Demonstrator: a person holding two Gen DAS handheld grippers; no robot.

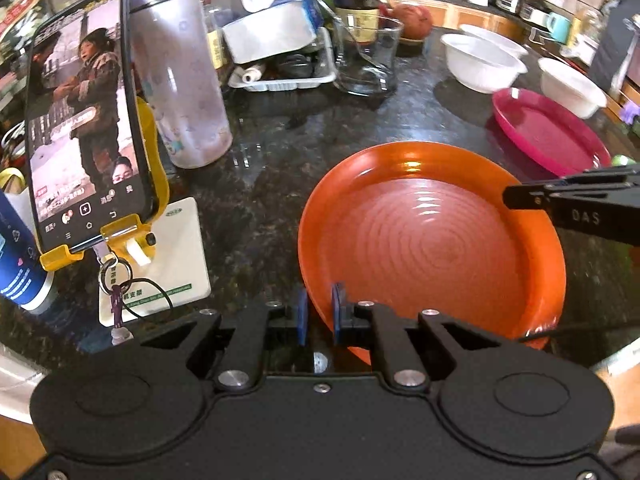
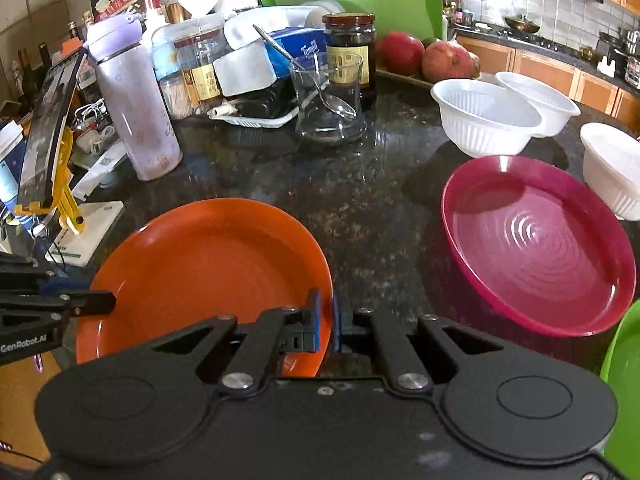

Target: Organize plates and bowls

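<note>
An orange plate lies on the dark stone counter. My left gripper is shut on the plate's near left rim, which passes between the blue pads. My right gripper is shut on the opposite rim, and its black tip shows at the plate's right edge in the left wrist view. A magenta plate sits to the right. Three white bowls stand behind it. A green plate's edge shows at the lower right.
A phone on a yellow stand and a purple tumbler stand left of the orange plate. Behind it are a glass with a spoon, a dark jar, a cluttered tray and red fruit.
</note>
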